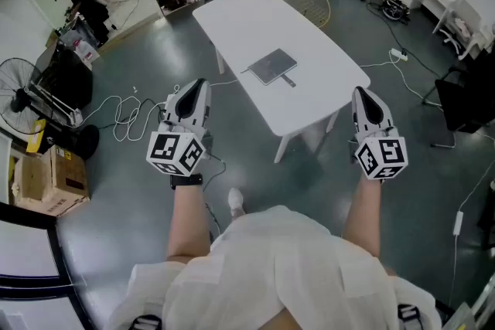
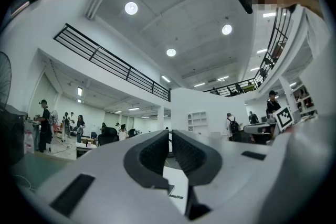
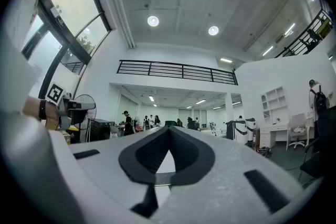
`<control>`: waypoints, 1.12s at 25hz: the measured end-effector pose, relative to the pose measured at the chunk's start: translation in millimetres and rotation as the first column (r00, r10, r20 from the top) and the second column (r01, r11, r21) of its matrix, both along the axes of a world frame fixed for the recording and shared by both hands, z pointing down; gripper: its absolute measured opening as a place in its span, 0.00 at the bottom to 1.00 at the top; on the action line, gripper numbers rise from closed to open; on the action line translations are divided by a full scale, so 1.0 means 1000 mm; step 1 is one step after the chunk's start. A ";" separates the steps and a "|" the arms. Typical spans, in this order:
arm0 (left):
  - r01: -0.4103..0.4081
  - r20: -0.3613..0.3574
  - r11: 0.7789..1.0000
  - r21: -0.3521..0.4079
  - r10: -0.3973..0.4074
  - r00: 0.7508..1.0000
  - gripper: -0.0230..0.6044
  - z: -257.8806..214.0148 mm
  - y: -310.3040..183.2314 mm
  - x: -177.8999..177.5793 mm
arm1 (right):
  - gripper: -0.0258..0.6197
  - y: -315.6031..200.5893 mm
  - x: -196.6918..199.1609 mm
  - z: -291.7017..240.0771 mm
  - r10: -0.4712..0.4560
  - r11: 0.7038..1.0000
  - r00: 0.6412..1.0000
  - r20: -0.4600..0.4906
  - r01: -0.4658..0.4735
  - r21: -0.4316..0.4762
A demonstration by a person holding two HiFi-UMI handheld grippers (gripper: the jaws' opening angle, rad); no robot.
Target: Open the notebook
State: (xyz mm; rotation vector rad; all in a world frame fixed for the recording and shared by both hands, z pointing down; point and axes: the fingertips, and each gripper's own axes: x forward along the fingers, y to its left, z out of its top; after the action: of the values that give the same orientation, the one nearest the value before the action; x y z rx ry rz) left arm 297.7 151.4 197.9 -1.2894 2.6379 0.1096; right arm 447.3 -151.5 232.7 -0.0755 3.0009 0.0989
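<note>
— Big open hall, grey floor, people busy at desks far off. Has the person with the tongs started yet?

— Not on the job itself, I'd say. The notebook (image 1: 271, 66) lies shut and flat on the white worktop (image 1: 232, 19), about midway along it, nearer the edge on the person's right. Nothing is touching it.

— And the tongs?

— Both are held out in front of the body, short of the worktop's near end and well apart from the notebook. The left tongs (image 1: 196, 83) are clenched with nothing between the pads, and the right tongs (image 1: 363, 92) are clenched and empty too.

— So all of it is left?

— As I judge it, yes: the approach, catching the cover's free edge, and the lift are all to come.

— How does it lie?

— Its long axis runs across the worktop's width, slanting from near-left to far-right as the person sees it. A small dark piece (image 1: 290, 79) sticks out at its near-right corner, maybe a strap or pen. From here I can't make out which long edge is the spine.
</note>
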 end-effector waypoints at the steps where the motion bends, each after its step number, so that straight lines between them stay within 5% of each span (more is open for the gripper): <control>1: 0.000 -0.001 1.000 -0.001 0.000 1.000 0.06 0.000 0.000 0.000 | 0.04 0.000 0.000 0.000 -0.002 1.000 1.000 -0.002 0.002 -0.002; 18: 0.002 -0.009 1.000 0.000 -0.002 1.000 0.06 0.009 0.004 -0.003 | 0.04 0.019 -0.013 0.007 -0.090 0.996 0.996 -0.023 0.090 0.020; 28: 0.044 -0.024 0.999 -0.001 -0.044 0.999 0.06 0.013 0.035 -0.040 | 0.04 0.049 -0.068 0.008 -0.133 0.986 0.988 -0.078 0.140 0.090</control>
State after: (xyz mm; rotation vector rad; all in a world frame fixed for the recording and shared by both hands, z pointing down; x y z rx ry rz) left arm 257.2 186.2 211.1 -1.2363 2.6850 0.1191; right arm 379.4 -102.5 241.1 0.1468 3.0565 0.2351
